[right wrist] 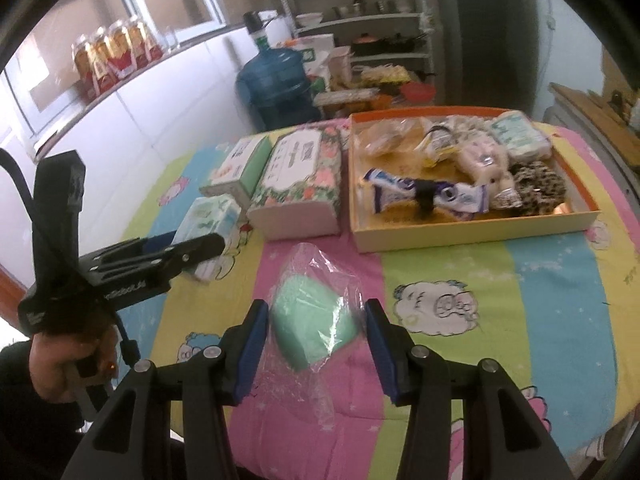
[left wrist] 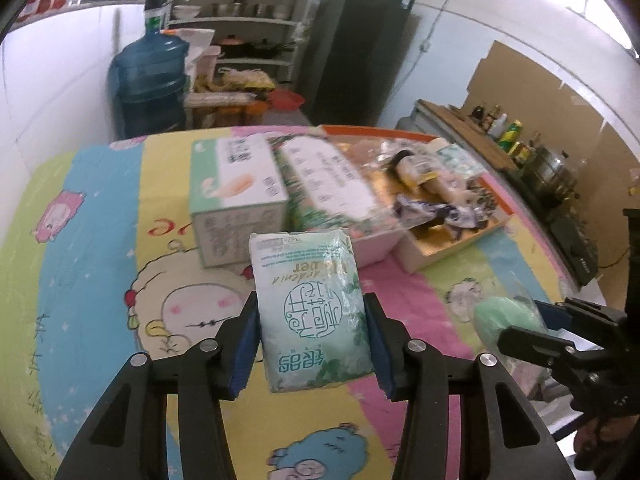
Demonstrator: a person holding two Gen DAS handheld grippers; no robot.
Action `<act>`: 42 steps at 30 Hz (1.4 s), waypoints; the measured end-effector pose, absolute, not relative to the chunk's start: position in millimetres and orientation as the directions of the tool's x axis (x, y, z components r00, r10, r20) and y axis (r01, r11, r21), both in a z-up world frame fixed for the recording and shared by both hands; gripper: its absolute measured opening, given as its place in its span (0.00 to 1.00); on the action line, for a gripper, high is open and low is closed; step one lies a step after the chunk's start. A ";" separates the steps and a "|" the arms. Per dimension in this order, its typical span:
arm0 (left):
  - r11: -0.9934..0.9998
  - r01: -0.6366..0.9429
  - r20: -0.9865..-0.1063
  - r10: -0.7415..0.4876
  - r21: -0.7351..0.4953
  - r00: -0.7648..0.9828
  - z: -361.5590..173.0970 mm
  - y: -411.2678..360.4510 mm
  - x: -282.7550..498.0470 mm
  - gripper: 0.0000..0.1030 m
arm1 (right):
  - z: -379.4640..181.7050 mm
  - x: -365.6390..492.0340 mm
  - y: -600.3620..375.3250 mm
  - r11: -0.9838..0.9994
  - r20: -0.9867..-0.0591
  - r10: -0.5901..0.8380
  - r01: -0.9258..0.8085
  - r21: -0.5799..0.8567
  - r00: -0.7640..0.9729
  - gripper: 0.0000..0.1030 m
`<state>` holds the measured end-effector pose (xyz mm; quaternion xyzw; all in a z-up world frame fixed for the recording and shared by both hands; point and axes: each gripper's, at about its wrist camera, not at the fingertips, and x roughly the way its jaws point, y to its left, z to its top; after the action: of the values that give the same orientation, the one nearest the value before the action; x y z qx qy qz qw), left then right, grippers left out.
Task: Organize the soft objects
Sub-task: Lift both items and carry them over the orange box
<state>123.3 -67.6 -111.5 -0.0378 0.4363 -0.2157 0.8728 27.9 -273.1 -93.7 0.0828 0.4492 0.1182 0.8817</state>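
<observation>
The left claw (left wrist: pixel 311 340) is partly closed and grips a small pale-green tissue pack (left wrist: pixel 310 312) by its two long sides, both blue pads (left wrist: pixel 248 344) pressed flat against the wrapper. The pack stands up between the fingers, raised off the cartoon-print tablecloth (left wrist: pixel 100 264). Its print appears upside down from the left wrist: large round Chinese characters in a circle, and above them the Latin words "Gardenia flower", only partly legible.

The right claw (right wrist: pixel 316 336) is about as far closed and clamps a mint-green sponge (right wrist: pixel 312 324) wrapped in a loose clear plastic bag (right wrist: pixel 320 264). The bag and sponge fill the gap between its pads; no label shows on them.

Just ahead of the left claw sits a green-and-white tissue box (left wrist: pixel 236 196), and touching its right side a floral tissue pack (left wrist: pixel 328 184); their print is too blurred to read. Ahead and to the right of the right claw lies an orange-rimmed tray (right wrist: pixel 472 236) holding wrapped snacks, a plush toy, a leopard-print cloth and another tissue pack (right wrist: pixel 520 136). A snack wrapper (right wrist: pixel 424 196) in blue and white lies across the tray's front, its writing unreadable. A hand (right wrist: pixel 60 364) holds the left tool's grip.
</observation>
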 end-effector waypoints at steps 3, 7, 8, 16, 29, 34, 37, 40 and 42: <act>0.891 0.362 -0.736 -0.436 -0.274 0.518 -103.4 -75.6 123.1 0.49 | -85.0 22.5 -281.5 0.962 -0.761 0.265 -0.107 0.252 0.592 0.48; 0.878 0.388 -0.724 -0.459 -0.281 0.515 -92.1 -89.4 124.1 0.49 | -75.2 17.8 -294.3 0.965 -0.745 0.244 -0.078 0.252 0.621 0.48; 0.874 0.394 -0.720 -0.465 -0.283 0.515 -89.2 -93.5 124.5 0.49 | -73.0 16.7 -297.7 0.965 -0.742 0.238 -0.070 0.251 0.627 0.48; 0.851 0.446 -0.699 -0.497 -0.278 0.514 -68.7 -130.4 128.1 0.49 | -62.7 10.5 -329.1 0.966 -0.723 0.200 -0.010 0.259 0.661 0.48; 0.839 0.471 -0.690 -0.511 -0.273 0.512 -58.6 -176.6 145.3 0.49 | -54.1 13.4 -376.2 0.964 -0.704 0.169 0.034 0.264 0.690 0.48; 0.845 0.463 -0.689 -0.504 -0.269 0.521 -56.2 -191.4 155.4 0.49 | -53.5 23.0 -390.8 0.963 -0.703 0.174 0.030 0.268 0.690 0.48; 0.850 0.453 -0.689 -0.497 -0.267 0.528 -55.5 -198.8 162.2 0.49 | -53.6 31.8 -398.7 0.962 -0.700 0.184 0.019 0.272 0.690 0.48; 0.858 0.440 -0.689 -0.488 -0.266 0.535 -55.8 -206.7 169.3 0.49 | -54.5 41.8 -406.2 0.962 -0.700 0.195 0.004 0.272 0.687 0.48; 0.863 0.428 -0.690 -0.481 -0.267 0.541 -56.0 -211.9 174.7 0.49 | -55.9 50.0 -412.8 0.961 -0.699 0.207 -0.008 0.277 0.685 0.48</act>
<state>174.7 -211.9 -56.0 -0.0330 0.4031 -0.2592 0.8771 50.0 -412.8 -55.9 0.1267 0.3925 0.0589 0.9091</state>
